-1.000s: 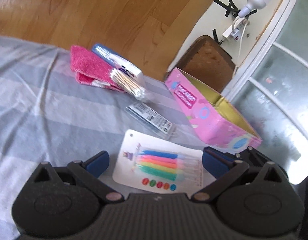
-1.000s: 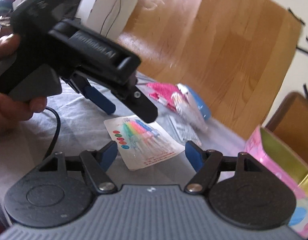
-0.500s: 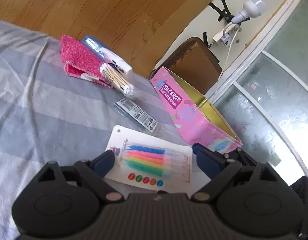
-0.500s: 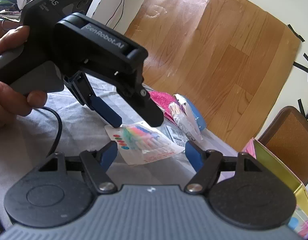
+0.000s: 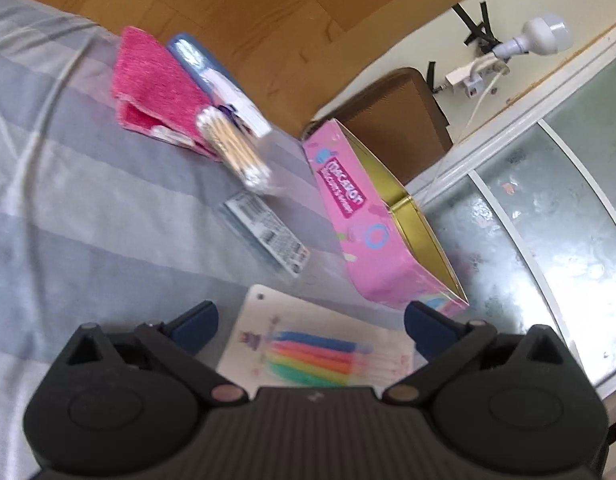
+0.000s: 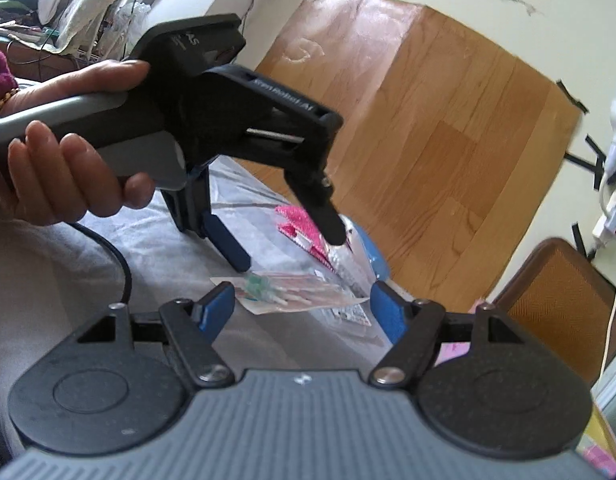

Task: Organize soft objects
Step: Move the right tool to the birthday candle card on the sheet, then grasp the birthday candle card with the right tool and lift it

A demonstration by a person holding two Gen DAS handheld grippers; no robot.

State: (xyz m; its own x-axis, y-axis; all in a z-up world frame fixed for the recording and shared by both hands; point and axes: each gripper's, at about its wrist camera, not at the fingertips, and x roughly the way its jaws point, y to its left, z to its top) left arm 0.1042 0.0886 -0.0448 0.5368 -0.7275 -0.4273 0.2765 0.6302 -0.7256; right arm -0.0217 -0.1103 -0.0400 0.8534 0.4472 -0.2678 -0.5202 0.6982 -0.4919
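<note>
We see the left gripper (image 5: 309,320) spread wide, holding nothing, poised above the candle card (image 5: 308,344) without visible contact. The right gripper (image 6: 302,306) is likewise fully spread and empty. Beyond the card lie a barcoded packet (image 5: 268,236), cotton swabs (image 5: 234,148) and the pink cloth (image 5: 156,88); the pink box (image 5: 363,224) stands right of the card.

A brown chair (image 5: 391,120) stands under a wall-mounted bulb (image 5: 545,36).
</note>
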